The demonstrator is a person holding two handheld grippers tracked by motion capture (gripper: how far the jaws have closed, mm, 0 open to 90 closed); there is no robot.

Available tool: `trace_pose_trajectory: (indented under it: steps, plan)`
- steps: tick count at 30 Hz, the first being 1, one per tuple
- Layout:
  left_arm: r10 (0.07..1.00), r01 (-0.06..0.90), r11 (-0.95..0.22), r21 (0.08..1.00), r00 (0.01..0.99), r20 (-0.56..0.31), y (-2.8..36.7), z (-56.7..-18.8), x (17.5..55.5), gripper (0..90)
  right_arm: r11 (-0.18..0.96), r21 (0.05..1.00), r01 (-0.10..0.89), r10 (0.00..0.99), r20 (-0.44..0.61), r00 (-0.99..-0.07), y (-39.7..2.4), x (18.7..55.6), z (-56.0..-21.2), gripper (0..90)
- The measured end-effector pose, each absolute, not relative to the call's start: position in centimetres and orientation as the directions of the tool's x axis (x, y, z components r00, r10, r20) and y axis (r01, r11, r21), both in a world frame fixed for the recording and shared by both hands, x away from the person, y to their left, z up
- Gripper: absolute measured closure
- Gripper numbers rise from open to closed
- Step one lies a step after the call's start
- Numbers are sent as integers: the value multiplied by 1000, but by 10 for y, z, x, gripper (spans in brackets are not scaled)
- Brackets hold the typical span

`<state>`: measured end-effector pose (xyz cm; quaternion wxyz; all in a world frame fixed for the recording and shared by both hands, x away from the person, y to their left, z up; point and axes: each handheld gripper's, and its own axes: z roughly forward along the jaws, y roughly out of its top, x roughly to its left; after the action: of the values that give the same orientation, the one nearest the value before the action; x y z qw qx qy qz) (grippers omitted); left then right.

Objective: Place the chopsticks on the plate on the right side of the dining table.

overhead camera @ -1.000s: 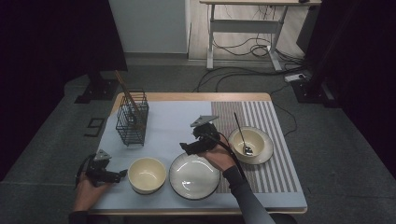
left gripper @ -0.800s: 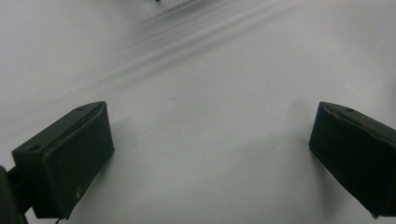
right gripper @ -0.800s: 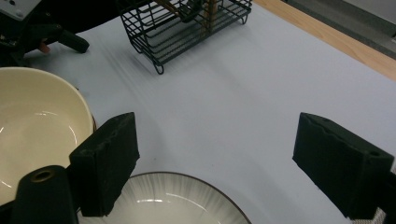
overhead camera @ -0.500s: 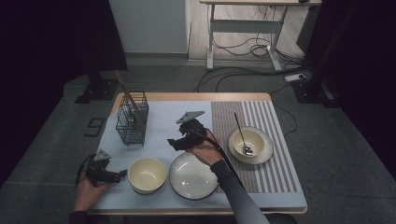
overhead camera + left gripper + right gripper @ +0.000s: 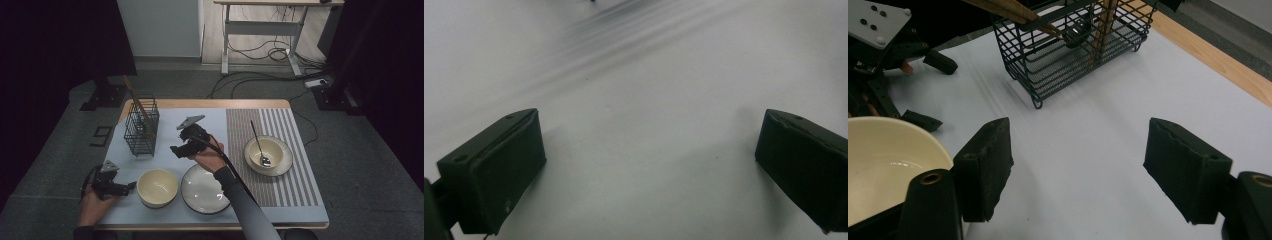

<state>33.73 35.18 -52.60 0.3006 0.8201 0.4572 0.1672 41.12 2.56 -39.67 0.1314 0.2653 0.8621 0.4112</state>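
High view: we see the right gripper (image 5: 176,151) held above the pale blue mat (image 5: 165,131), between the black wire basket (image 5: 141,131) to its left and the striped placemat (image 5: 280,160) to its right. Its jaws stand apart with nothing between them, and they have just been closing a little. In the right gripper view the two black pads (image 5: 988,165) frame bare mat, and the wire basket (image 5: 1073,45) stands ahead of them, well apart, with wooden sticks (image 5: 1008,9) leaning out of it. A small dark object lies inside the basket; we cannot tell what it is.

The left gripper (image 5: 131,186) rests low at the near left corner of the mat, just beside the empty cream bowl (image 5: 157,187). In the left gripper view its pads (image 5: 499,165) stand wide apart over bare mat, holding nothing.

A white plate (image 5: 205,189) lies just right of the cream bowl, partly under the right forearm. On the striped placemat a second bowl (image 5: 267,156) sits on a saucer, with a spoon (image 5: 260,147) resting in it, its handle pointing away from us. In the right gripper view, the cream bowl's rim (image 5: 893,135) shows at lower left, and the left gripper (image 5: 933,90) beyond it.
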Motion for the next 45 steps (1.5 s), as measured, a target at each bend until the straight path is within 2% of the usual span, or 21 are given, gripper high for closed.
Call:
trace_pose_trajectory:
  steps: [11, 19, 32, 45]
  plan:
    - [850, 650, -401, 646, 526, -1, 352, -526, 337, 0, 528, 775, 346, 545, 2, -839, 50, 422, -393, 314]
    - [851, 650, -400, 646, 526, -2, 352, -526, 337, 0, 496, 792, 357, 526, 54, -849, 65, 429, -388, 382]
    - [851, 650, -399, 646, 525, -3, 352, -526, 337, 0, 475, 808, 349, 522, 61, -851, 78, 433, -382, 402]
    - [851, 651, -400, 645, 525, -2, 352, -526, 337, 0, 457, 822, 340, 529, 56, -847, 73, 434, -372, 417]
